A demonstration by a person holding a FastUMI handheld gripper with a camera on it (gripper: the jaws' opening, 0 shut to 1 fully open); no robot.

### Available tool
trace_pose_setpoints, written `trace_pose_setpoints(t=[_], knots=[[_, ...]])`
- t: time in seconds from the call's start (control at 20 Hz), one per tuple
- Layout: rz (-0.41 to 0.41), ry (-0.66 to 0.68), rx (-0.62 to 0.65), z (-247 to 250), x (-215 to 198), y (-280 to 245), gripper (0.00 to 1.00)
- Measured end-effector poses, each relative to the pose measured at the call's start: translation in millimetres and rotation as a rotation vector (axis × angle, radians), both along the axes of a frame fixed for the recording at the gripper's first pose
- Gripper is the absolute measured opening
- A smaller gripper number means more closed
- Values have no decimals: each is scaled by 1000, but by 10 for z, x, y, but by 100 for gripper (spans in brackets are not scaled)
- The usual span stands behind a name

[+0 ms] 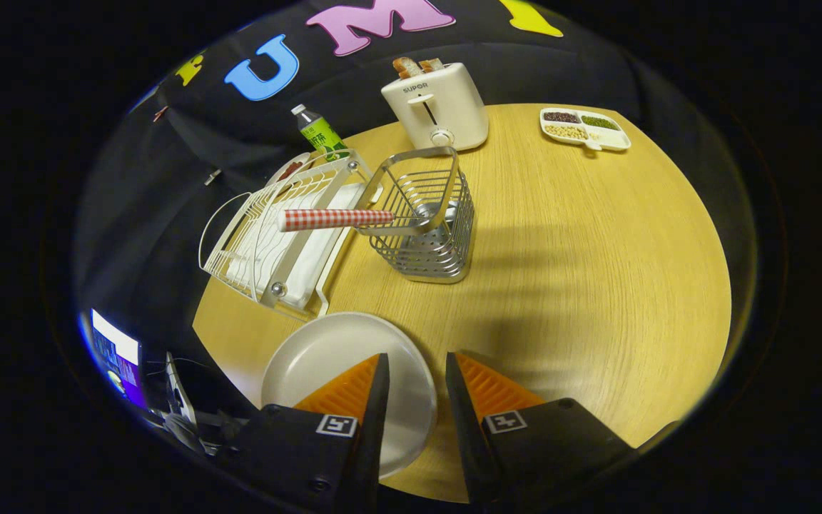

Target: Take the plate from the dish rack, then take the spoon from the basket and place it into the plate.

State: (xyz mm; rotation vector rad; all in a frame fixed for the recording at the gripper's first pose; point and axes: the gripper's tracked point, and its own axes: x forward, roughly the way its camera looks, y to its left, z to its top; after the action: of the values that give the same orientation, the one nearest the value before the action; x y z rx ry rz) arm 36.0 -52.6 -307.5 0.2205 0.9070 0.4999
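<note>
at the bottom centre of the frame the hand-held gripper (414, 375) has its fingers apart with nothing between them; the gap opens over the right rim of the plate (325, 357), which lies flat on the worktop (596, 271) at the lower left, out of the dish rack (268, 243). so the plate part looks done, and the step in hand is fetching the spoon.

further up, near the middle of the frame, stands the wire basket (425, 221), just right of the rack. the spoon (336, 218) sits in it with its bowl down inside and its checked handle leaning out to the left, over the rack.

to do it well, i'd bring the fingers in on the free part of the handle, clear of both the basket's rim and the rack wires, and close across the handle rather than along it. then lift up and leftward along the handle's lean, so the bowl does not hook the basket and tip it.

at the upper frame, a toaster (436, 107), a bottle (320, 132) and a divided dish (586, 128) stand well clear.
</note>
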Motion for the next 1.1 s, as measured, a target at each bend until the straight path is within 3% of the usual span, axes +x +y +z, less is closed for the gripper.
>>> trace_pose_setpoints(t=[0.05, 0.1, 0.15, 0.2, 0.45, 0.75, 1.1], knots=[[-2, -38, -17, 43, 30, -41, 56], [-7, -84, -27, 107, 63, -74, 80], [-8, -133, -30, 213, 95, -84, 93], [-5, -184, -32, 313, 124, -92, 99], [47, -411, -48, 795, 246, 31, 99], [139, -528, -65, 923, 462, 424, 99], [98, -577, -123, 709, 897, 577, 99]])
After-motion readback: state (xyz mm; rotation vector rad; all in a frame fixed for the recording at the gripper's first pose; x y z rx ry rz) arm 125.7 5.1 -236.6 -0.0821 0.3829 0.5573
